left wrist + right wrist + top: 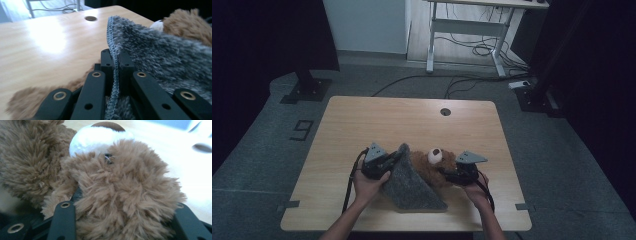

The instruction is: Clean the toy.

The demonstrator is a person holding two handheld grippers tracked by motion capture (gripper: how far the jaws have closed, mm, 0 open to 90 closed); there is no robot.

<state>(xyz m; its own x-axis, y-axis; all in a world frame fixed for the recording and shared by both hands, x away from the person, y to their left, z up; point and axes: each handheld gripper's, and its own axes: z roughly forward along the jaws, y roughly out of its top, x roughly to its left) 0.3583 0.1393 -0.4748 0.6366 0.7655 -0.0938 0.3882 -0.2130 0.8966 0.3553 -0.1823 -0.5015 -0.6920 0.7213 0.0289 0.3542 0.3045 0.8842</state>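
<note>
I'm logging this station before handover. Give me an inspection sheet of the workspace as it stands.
Surface: wooden table with a round hole near its far edge.
Job's things: brown teddy bear lying on the table, grey fuzzy cloth draped partly over it.
Clutter: nothing seen.
Grippers: left gripper shut on the cloth's stitched edge; right gripper at the bear, fur bulging between its jaws.
Cables: one trails from each gripper; more lie on the floor beyond.
Surroundings: grey floor, a desk frame, dark stands.
</note>
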